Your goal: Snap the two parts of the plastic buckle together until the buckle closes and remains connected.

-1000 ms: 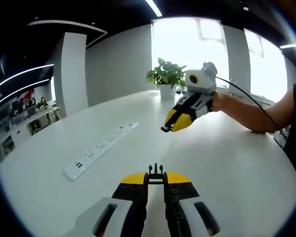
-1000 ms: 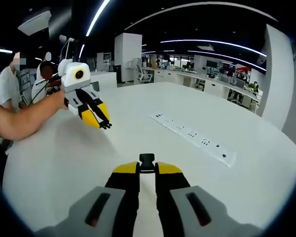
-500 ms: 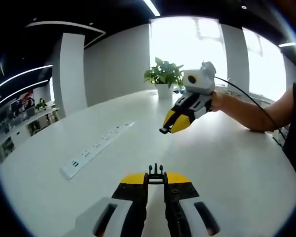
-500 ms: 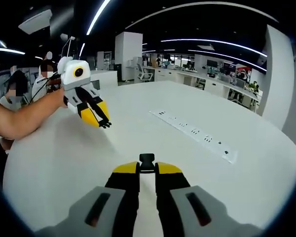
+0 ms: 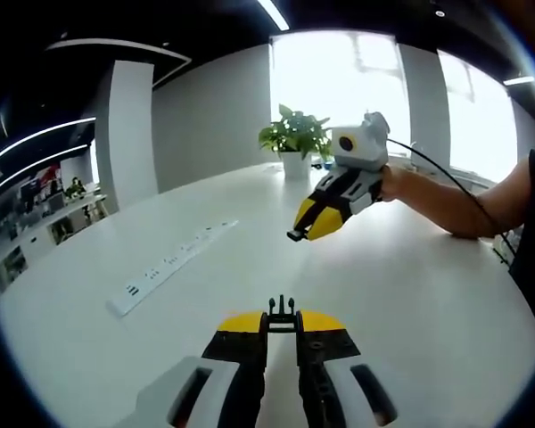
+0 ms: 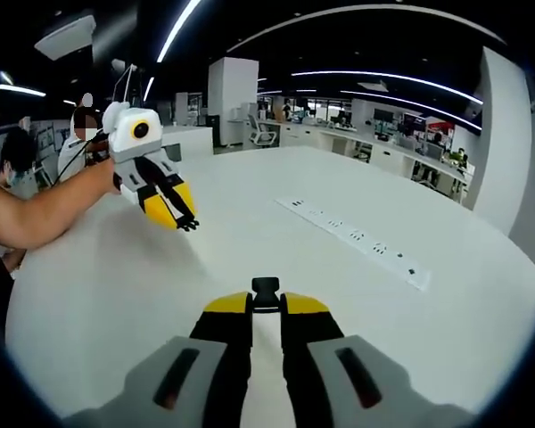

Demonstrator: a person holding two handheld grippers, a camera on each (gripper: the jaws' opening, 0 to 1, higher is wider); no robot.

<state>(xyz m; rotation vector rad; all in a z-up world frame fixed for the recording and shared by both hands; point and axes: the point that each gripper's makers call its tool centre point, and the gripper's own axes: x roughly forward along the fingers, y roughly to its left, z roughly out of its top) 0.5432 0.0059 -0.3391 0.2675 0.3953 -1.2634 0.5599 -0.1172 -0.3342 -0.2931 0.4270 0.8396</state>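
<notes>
Above the white desk (image 5: 410, 294), both tongs are held in the air, facing each other across it.

Left tongs (image 5: 282, 314): jaws near together, clamped on a small black buckle part (image 5: 282, 309) at the tips. Two thin prongs stick up past the yellow jaw ends. The part is clear of the desk.

Right tongs (image 6: 266, 296): jaws near together, clamped on the other black buckle part (image 6: 266, 287), a blocky piece poking out between the yellow tips. Also off the desk.

From the left gripper view, the right tongs (image 5: 296, 234) come in from the right on a bare forearm (image 5: 455, 209), tips angled down-left, with a small black bit at the tip. A cable (image 5: 446, 178) runs back from its body. From the right gripper view, the left tongs (image 6: 189, 225) come in from the left on a forearm (image 6: 45, 214), tips angled down-right, with a black bit at the tip.

The two halves are well apart, not mated.

A white power strip (image 5: 165, 267) lies flat on the desk, off to the side of both tongs; in the right gripper view it (image 6: 357, 241) sits to the right. A potted plant (image 5: 296, 143) stands at the far desk edge by the window. People (image 6: 18, 160) stand behind the left forearm; office desks are further back.
</notes>
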